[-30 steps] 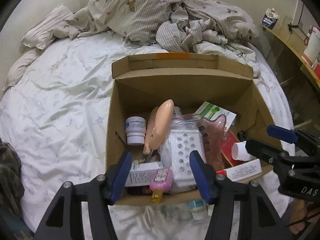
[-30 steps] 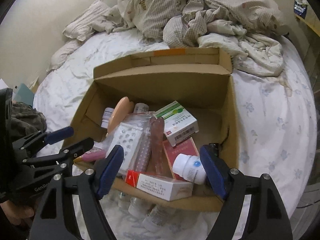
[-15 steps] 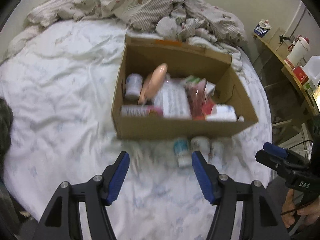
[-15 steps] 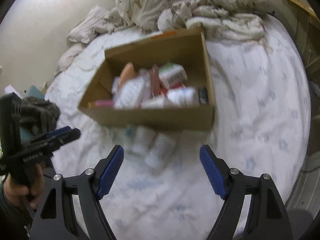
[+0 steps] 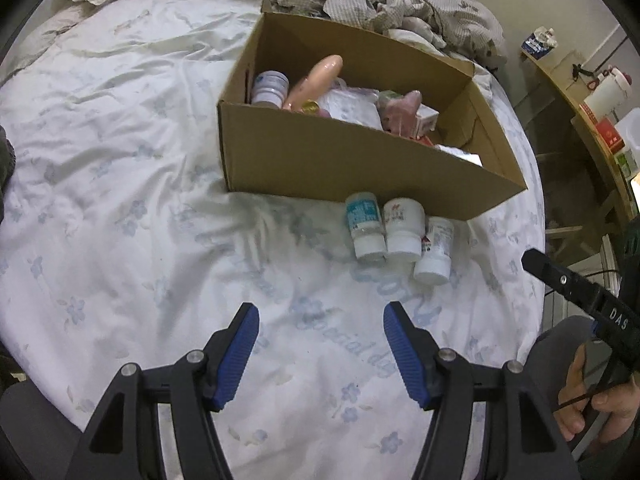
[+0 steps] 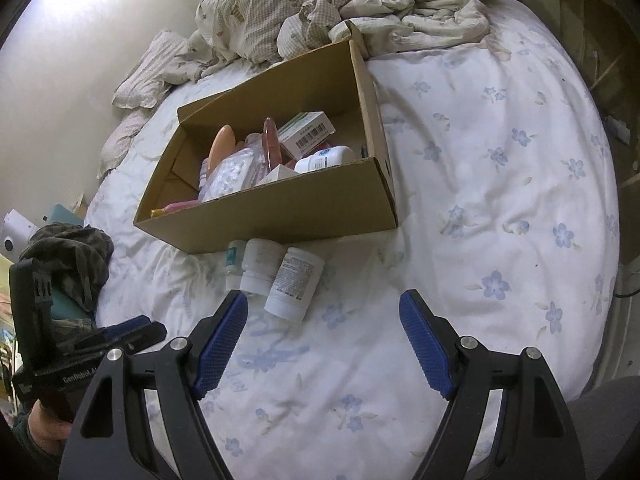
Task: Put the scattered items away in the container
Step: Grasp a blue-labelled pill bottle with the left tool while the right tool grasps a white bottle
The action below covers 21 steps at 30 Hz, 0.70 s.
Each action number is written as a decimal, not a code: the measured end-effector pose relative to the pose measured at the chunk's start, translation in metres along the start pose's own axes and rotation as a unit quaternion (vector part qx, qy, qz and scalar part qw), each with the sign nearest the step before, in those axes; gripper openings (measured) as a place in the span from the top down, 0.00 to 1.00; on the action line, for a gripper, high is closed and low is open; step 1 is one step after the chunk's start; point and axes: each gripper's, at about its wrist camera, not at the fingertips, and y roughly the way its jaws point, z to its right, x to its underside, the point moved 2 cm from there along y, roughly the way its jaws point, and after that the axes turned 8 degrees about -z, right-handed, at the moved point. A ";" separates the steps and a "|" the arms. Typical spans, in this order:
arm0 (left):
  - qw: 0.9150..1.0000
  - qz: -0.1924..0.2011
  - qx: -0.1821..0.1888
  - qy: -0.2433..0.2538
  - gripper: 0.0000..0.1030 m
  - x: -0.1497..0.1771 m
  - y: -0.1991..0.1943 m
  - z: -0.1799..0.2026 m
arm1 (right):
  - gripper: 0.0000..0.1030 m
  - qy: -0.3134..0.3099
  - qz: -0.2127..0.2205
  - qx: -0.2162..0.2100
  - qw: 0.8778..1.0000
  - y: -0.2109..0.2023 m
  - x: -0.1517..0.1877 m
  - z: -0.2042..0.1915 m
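Bottles are what you have left to tidy: three white ones lie side by side on the flowered bedsheet (image 5: 120,208), touching one another, just outside the near wall of the cardboard box (image 5: 360,168). Your left gripper (image 5: 320,344) has its blue-padded jaws spread wide with only sheet between them, and pale printed lettering on the sheet there is too faint to read. Ahead of those jaws and a little to their right lie the teal-labelled bottle (image 5: 365,226), the middle bottle (image 5: 403,222) and the bottle with small print (image 5: 434,250); none of their labels is legible. Your right gripper (image 6: 324,336) is likewise spread wide and empty, with the same three bottles just beyond its left jaw. Its body reads "DAS" in the left wrist view; the left gripper's body reads "GenRobot". Farther on, the box holds a barcoded carton (image 6: 306,132), a white jar (image 5: 270,88) and other things. Beyond it lies a rumpled checked quilt (image 6: 280,8).
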 end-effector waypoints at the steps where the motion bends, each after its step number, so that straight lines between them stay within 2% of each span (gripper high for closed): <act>1: 1.000 0.000 -0.002 0.002 0.36 0.001 0.000 0.002 | 0.21 0.002 0.000 -0.001 1.000 0.000 0.000 0.001; 11: 1.000 -0.013 -0.019 0.001 0.36 0.007 0.013 0.001 | 0.21 0.015 0.000 -0.016 1.000 0.000 -0.001 0.006; 14: 1.000 -0.013 -0.023 0.016 0.36 0.006 0.018 0.005 | 0.21 0.024 0.000 -0.016 1.000 0.000 -0.001 0.009; 16: 0.999 -0.010 -0.025 0.020 0.36 0.003 0.019 0.006 | 0.21 0.033 0.002 -0.014 0.999 -0.001 -0.002 0.013; 19: 1.000 -0.015 -0.021 0.004 0.36 -0.002 0.023 0.004 | 0.21 0.051 0.012 0.011 0.999 -0.003 -0.003 0.021; 21: 1.000 -0.012 -0.019 0.001 0.36 -0.006 0.023 0.006 | 0.21 0.067 0.013 0.008 0.998 -0.003 -0.004 0.027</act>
